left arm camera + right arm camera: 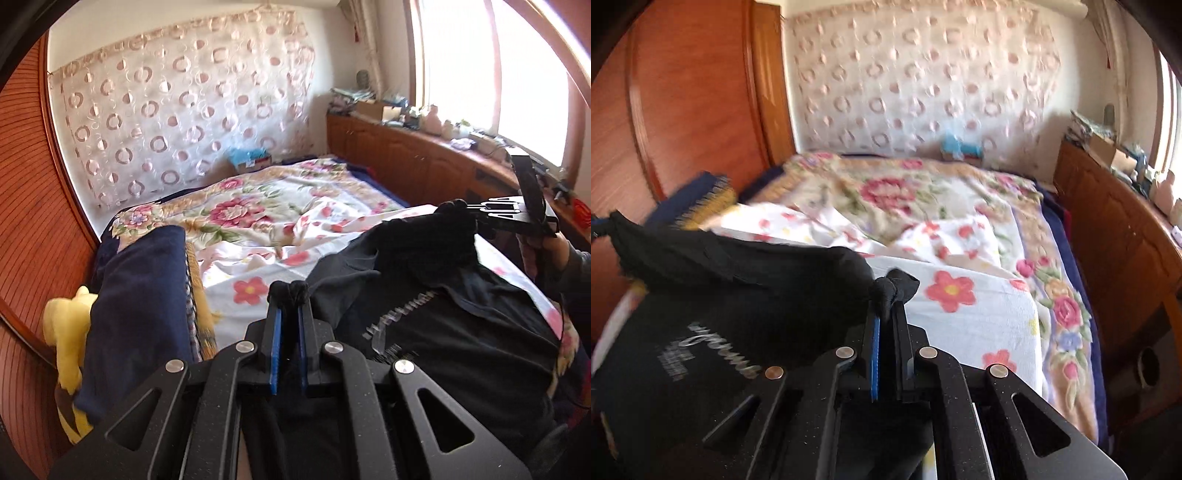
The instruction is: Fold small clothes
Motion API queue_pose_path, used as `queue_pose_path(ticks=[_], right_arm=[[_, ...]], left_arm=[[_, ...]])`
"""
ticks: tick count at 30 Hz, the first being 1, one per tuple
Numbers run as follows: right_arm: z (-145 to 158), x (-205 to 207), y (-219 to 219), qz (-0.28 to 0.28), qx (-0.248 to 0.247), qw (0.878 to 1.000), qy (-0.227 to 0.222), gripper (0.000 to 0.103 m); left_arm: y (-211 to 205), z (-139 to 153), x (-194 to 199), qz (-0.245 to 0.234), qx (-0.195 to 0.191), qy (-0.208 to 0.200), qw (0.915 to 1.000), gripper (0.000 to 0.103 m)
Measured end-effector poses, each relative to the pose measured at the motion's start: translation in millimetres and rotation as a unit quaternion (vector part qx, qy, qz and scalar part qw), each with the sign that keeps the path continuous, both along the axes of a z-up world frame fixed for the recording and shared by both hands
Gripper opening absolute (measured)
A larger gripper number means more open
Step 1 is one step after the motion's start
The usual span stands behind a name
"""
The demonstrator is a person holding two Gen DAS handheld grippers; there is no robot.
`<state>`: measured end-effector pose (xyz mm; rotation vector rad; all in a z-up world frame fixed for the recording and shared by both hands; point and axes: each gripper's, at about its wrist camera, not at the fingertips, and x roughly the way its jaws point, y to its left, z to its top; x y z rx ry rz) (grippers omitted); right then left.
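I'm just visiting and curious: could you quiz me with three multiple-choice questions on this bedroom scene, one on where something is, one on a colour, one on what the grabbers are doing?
1. Where is the yellow soft toy?
A. on the window ledge
B. at the bed's left edge, by the wooden panel
C. on the floral sheet's middle

2. What colour is the garment?
A. black
B. red
C. white

3. What are the left gripper and the right gripper doing?
A. both open
B. one open
C. both shut on the garment

Answers: B, the toy sits beside the panel; A, black cloth with pale lettering; C, cloth bunched in each tip.

Sunlit window (480, 66) — floral bed (258, 210).
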<state>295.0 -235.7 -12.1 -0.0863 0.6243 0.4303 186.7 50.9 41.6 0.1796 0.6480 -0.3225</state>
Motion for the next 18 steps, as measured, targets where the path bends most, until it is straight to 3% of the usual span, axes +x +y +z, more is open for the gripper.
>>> queue_pose_path(ticks=[6,12,18], right_arm=[[10,-87,-26,0.016,0.020,1.000,-0.016,0.005],[-10,-188,-70,-0.002,0.052,0.998,-0.021,0.005],[-22,-231,-94,-0.005,0.064,0.998,0.001,0.005]], left_arm=[[18,-9,-74,0.003,-0.026,-0.010,0.9996,0.009],[45,-36,-156,0.035,-0.085,-0.023,0.9956,0.009],[65,-64,-189,0.069,-0.123,-0.003,0.9900,0.009]])
